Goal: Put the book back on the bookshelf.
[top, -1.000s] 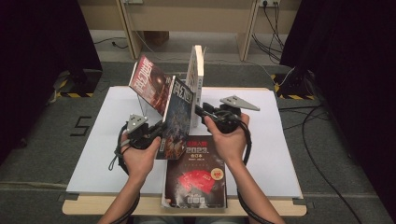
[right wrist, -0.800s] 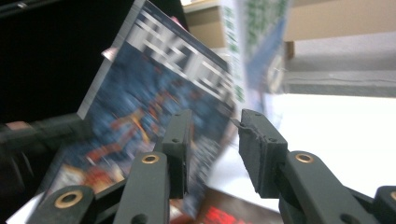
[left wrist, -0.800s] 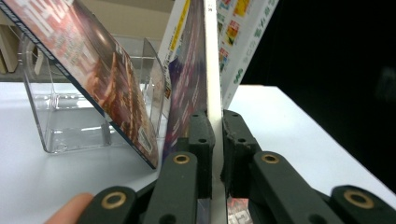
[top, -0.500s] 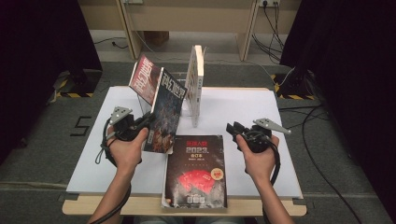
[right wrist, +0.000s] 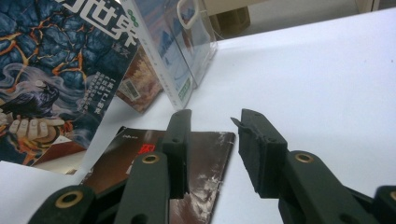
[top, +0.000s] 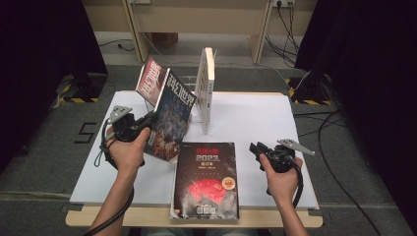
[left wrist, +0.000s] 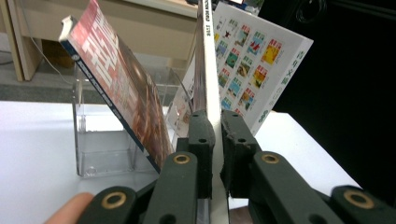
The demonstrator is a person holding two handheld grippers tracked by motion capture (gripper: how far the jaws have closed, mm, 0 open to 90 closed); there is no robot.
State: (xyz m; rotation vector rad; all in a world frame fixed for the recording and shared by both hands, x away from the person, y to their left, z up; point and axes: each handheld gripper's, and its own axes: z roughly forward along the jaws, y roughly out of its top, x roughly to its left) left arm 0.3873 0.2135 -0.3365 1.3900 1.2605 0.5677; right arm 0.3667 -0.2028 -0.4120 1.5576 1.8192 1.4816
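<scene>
Nearest the person, a dark magazine with a red emblem (top: 206,179) lies flat on the white table top (top: 255,123). Just right of it, the right gripper (top: 256,148) hovers with jaws apart, holding nothing. Farther left, the left gripper (left wrist: 214,133) clamps the edge of a blue-black illustrated magazine (top: 169,115), held tilted. Behind it, a red-covered magazine (left wrist: 116,79) leans in a clear acrylic stand (left wrist: 100,140), beside an upright white book (top: 205,88).

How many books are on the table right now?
4: a red book leaning at the back left, a blue book in the left claw, a white book upright, and a dark book lying flat.
</scene>
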